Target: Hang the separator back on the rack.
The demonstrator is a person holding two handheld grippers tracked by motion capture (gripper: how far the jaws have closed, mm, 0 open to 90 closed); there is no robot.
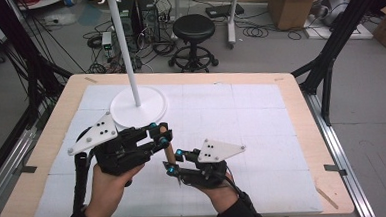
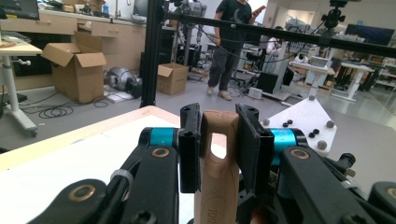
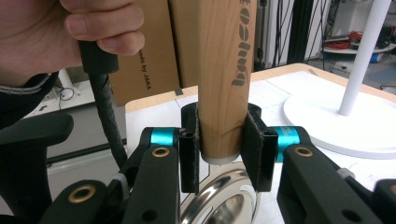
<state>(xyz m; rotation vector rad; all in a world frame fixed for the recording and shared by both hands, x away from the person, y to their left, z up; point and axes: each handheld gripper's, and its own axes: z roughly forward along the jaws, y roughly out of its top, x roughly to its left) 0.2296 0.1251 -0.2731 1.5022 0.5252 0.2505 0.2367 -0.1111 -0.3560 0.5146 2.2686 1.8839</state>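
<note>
One light wooden table (image 1: 302, 133) with white gridded mat, bare across the right half and front edge; wood border showing on all sides. One white stand, round base (image 1: 153, 108) with a thin upright pole (image 1: 126, 52), sits back-left, just beyond the grippers. Two black hand-held grippers w/ blue joints, front-centre, close together. Left gripper (image 2: 219, 140) clamped on the slotted top end of one tan wooden handle (image 2: 217, 182). Right gripper (image 3: 223, 140): jaws pressed on both sides of the handle's lower end (image 3: 224, 93), dark lettering visible; they've just been closing. One shiny round metal part (image 3: 224, 205) below it. Handle held above mat, between both grippers.
</note>
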